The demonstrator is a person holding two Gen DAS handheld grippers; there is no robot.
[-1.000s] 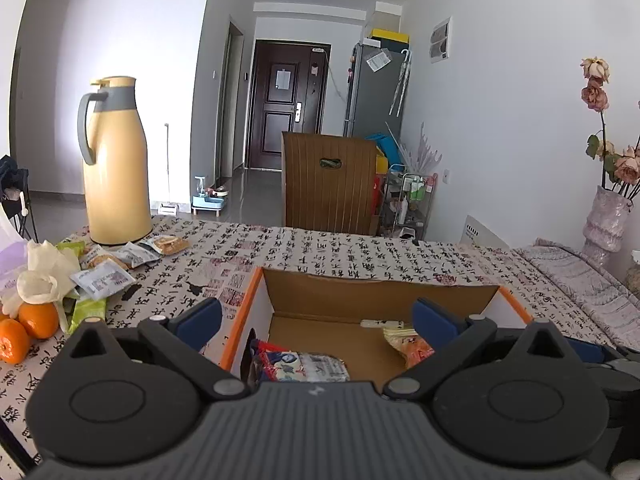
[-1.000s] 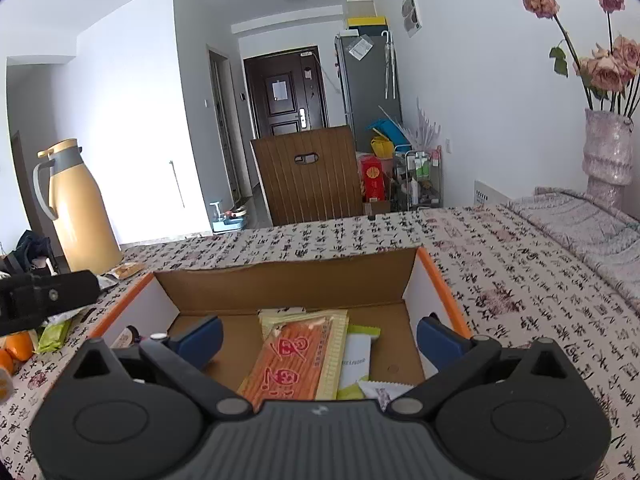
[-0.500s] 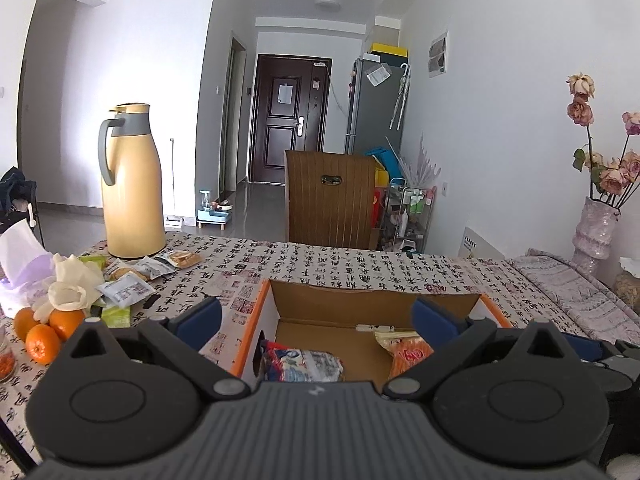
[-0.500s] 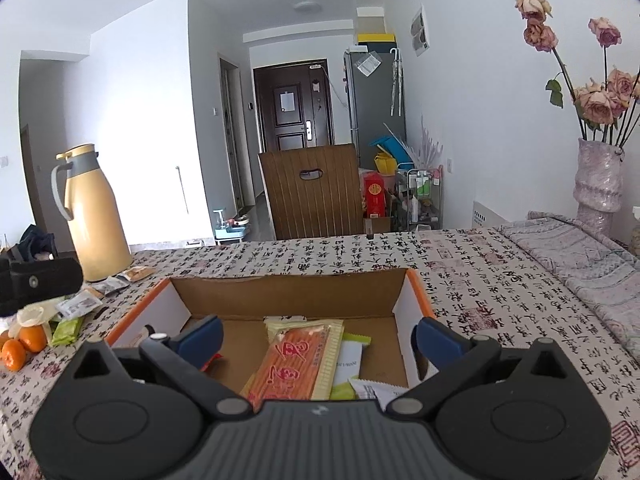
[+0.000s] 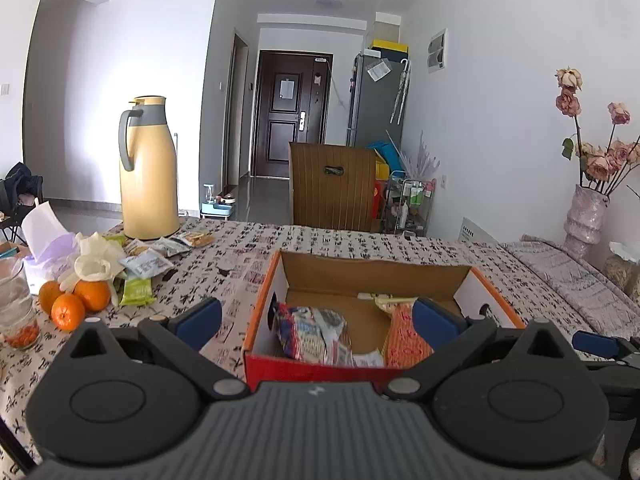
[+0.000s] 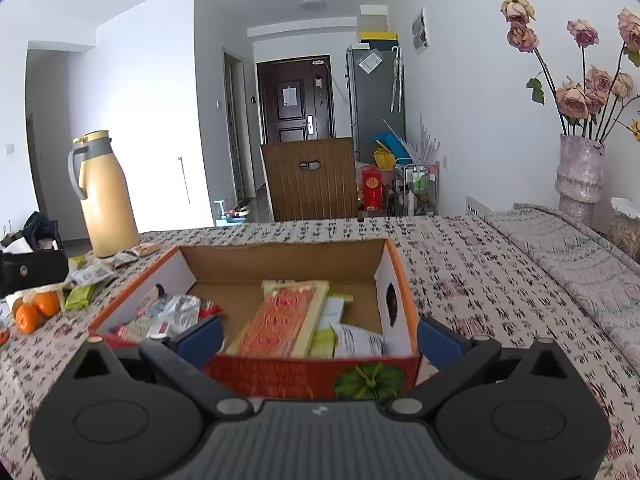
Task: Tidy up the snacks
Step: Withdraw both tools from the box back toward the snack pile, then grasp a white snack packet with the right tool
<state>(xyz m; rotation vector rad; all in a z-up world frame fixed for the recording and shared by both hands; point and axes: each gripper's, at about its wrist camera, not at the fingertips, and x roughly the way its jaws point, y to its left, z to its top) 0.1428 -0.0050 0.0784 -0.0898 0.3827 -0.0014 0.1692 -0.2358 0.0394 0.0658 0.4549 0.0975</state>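
The open cardboard box (image 6: 394,280) sits mid-counter (image 6: 460,264) holding snacks: an orange flat packet (image 6: 280,320) at its centre and a crinkled blue-red bag (image 5: 312,332) at its left end. More snack packets (image 5: 148,264) lie loose near the yellow thermos (image 5: 148,168) and the oranges (image 5: 74,302). Left tongs (image 5: 318,318) and right tongs (image 6: 320,338) both gape wide, empty, before the box's near wall.

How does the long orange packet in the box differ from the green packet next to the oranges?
The long orange packet lies inside the cardboard box; the green packet lies out on the tablecloth, beside the oranges. The orange packet is long, with red characters and a pale border; the green one looks shorter and plain green. The orange packet rests partly on other packets; the green one lies at the edge of a loose pile. Neither is held by a claw.
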